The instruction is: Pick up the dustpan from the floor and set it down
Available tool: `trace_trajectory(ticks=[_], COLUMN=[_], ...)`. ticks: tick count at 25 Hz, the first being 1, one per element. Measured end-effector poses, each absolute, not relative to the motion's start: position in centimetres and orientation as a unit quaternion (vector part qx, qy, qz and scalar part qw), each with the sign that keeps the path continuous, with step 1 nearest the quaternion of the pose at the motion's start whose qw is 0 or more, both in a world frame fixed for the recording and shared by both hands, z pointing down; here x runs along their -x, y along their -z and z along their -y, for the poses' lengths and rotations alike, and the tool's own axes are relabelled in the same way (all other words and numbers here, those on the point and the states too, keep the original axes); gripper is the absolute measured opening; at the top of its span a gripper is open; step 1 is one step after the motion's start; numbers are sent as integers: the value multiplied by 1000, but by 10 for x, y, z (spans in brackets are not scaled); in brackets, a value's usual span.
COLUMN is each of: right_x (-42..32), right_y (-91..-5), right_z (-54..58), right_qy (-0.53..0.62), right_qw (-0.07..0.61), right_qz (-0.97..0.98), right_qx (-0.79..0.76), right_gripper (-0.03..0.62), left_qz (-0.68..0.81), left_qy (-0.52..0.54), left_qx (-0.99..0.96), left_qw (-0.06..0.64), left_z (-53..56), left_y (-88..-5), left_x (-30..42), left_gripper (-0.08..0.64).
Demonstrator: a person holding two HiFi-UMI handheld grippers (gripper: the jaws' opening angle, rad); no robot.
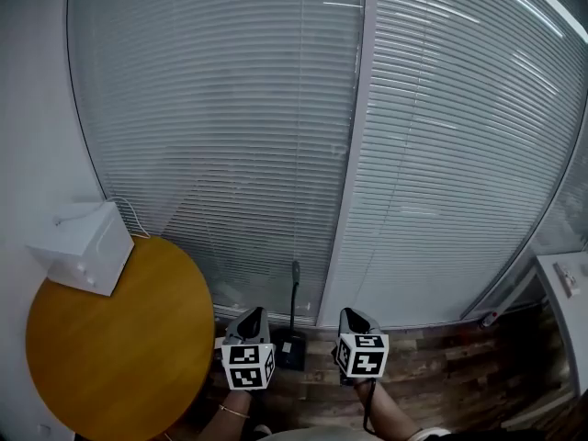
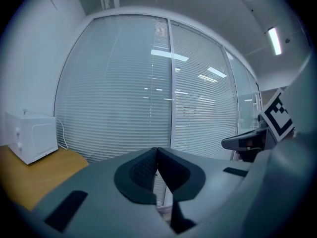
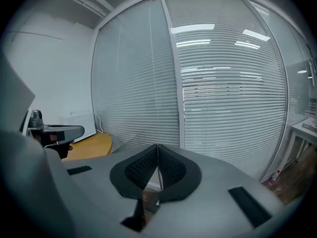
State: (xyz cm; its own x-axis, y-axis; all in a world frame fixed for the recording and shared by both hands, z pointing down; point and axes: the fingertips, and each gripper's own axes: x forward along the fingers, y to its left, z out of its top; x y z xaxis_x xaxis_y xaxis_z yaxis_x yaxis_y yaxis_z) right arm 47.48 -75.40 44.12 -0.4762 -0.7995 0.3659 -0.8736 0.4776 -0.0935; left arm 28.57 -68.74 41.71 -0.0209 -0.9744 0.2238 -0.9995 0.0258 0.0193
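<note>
The dustpan [image 1: 290,347] stands on the floor [image 1: 441,366] at the foot of the window, its dark pan down on the boards and its long handle [image 1: 295,288] rising upright against the frame post between two panels of blinds [image 1: 220,136]. Nothing has hold of it.

The left hand-held gripper [image 1: 254,314] hangs just to the left of the pan and the right hand-held gripper [image 1: 355,315] a little further off to its right, both apart from it and pointing toward the window. Each one's own view shows its two dark ribbed pads pressed flat together with only a thin seam between them and nothing caught there, so both are fully closed and empty.

To the left, a round wooden table [image 1: 119,347] carries a white box-like appliance [image 1: 83,246] at its far edge, with a thin wire looping behind it; the table's rim comes near the left hand-held gripper but not the dustpan.

As for progress, the pictures fit two readings and I cannot choose between them: either the pick-up has not started, or the dustpan is already set down against the window. If the lift is ahead, the jaws would have to open before they could take the handle — closed as they are, they cannot grasp it.
</note>
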Motion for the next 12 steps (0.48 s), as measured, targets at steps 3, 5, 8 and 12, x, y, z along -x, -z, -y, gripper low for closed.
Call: trace_trajectory(ticks=[3,5,8,12], right_x=[-465,-463,-462,-459], right_y=[-436,-430,-425,-423], right_z=[753,756,761,767], right_qy=[-125,-125,-125,-122], right_qw=[135,126,119,120], right_qz=[848,846,842,837], right_qx=[-496,-503,-512,-519], right_gripper=[32,32,32,32], left_qz=[708,705,699,690], left_qy=[-67,-67,-68,-64], left_qx=[-697,-700,-706,-715], left_qw=[91,92,91,88], left_z=[689,693,698,709], left_y=[-418,-418,-416,-414], left_x=[-275,-272,-271,-269], left_gripper=[17,17,17,17])
